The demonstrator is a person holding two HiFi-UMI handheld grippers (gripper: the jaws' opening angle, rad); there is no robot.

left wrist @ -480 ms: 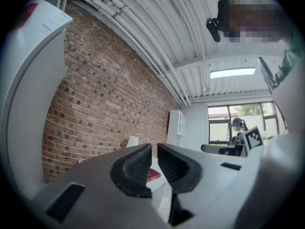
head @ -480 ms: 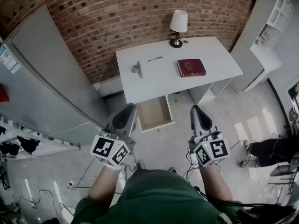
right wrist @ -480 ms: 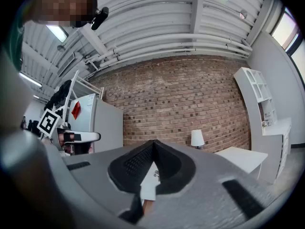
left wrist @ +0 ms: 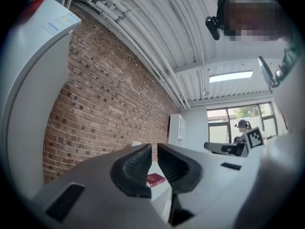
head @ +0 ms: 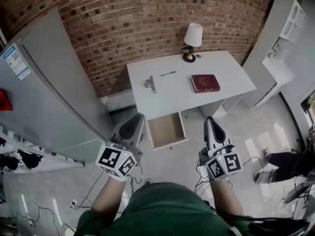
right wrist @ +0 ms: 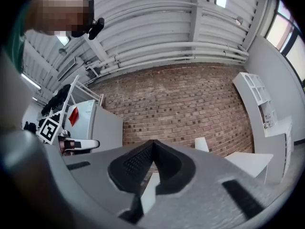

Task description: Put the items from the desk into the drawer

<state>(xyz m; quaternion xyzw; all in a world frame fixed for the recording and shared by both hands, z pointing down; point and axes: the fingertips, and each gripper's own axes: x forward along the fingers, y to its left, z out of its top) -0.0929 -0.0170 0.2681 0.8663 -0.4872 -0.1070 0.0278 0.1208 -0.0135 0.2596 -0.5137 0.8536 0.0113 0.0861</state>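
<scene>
- lower in the head view than before sits the white rectangular desk (head: pixel 231 73) bearing a dark red book (head: pixel 205 83).
- left gripper (left wrist: pixel 153 154): jaws slightly apart, empty.
- right gripper (right wrist: pixel 152 149): jaws closed, empty.

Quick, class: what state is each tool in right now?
Left tool: slightly open, empty.
Right tool: closed, empty.

We see a red-brown brick wall (head: pixel 147 14) at the back, with a white-shaded lamp on a dark round base (head: pixel 193 37) just before it. A tall grey metal cabinet (head: pixel 54 97) stands at the left and a white open shelving unit (head: pixel 288 28) at the right. Black cables (head: pixel 37 211) lie on the glossy pale floor (head: pixel 256 132).
</scene>
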